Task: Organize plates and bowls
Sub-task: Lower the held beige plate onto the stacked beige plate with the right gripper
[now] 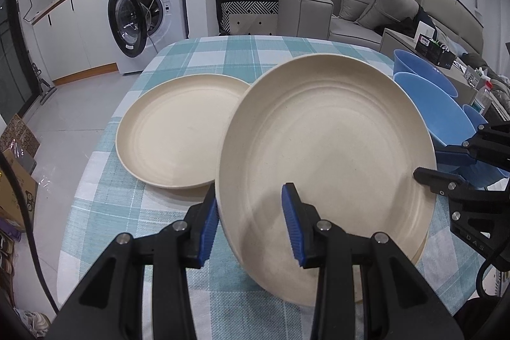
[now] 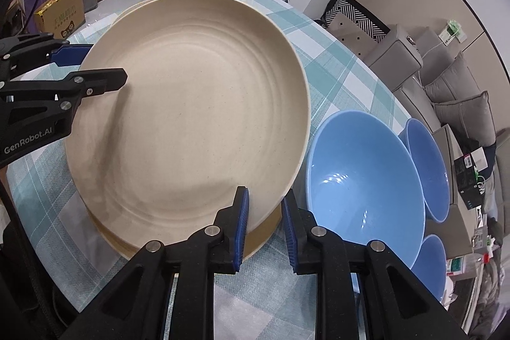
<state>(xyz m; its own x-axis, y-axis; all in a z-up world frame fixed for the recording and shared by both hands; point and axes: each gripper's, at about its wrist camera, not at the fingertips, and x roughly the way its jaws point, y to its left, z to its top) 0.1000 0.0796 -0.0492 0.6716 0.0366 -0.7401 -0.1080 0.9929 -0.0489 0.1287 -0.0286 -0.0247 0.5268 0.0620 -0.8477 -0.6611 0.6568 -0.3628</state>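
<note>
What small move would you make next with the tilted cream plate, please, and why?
Probably lower the left gripper so the tilted cream plate settles flat: its right edge, at the right gripper, already sits low over the plate beneath, while the left side is raised.

Left claw astride tilted cream plate rim, second plate beside, checked tablecloth

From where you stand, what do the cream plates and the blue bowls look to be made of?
The lifted cream plate looks like matte plastic, perhaps wheat-straw composite: tiny dark specks, no glare. The big blue bowl looks like glossy plastic or glazed ceramic: sharp light reflections inside. I cannot tell which.
</note>
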